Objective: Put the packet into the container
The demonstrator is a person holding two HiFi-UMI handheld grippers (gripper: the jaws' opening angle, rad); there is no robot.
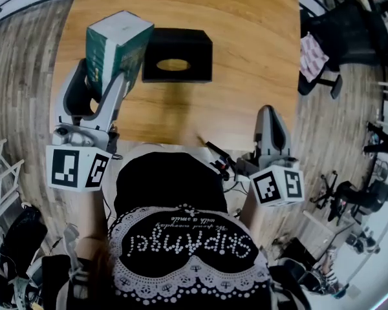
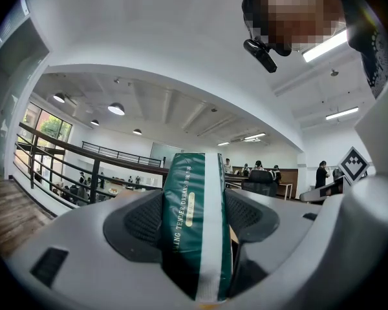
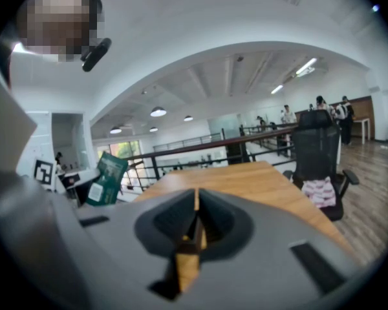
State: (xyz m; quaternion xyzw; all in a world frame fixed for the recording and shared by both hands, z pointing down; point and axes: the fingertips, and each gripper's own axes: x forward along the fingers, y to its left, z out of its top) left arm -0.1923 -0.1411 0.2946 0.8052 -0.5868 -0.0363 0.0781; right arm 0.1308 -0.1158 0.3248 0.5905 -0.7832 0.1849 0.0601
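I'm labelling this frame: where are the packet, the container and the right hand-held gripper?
packet [image 1: 98, 57], head view, green side face.
container [image 1: 181, 44], head view, top panel beyond the opening.
right hand-held gripper [image 3: 196, 202], right gripper view, where its shut jaws meet.

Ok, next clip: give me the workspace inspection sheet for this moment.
Surface: wooden table, holds only the container.
Job's things: green packet held raised at the left side of the black container, which sits on the table with its oval top opening unobstructed.
Clutter: nothing seen.
Grippers: left gripper shut on the packet; right gripper shut, empty, near the table's front edge.
Cables: dark wires by the person's waist, off the table.
Surroundings: office chair with patterned cloth at right; plank floor.
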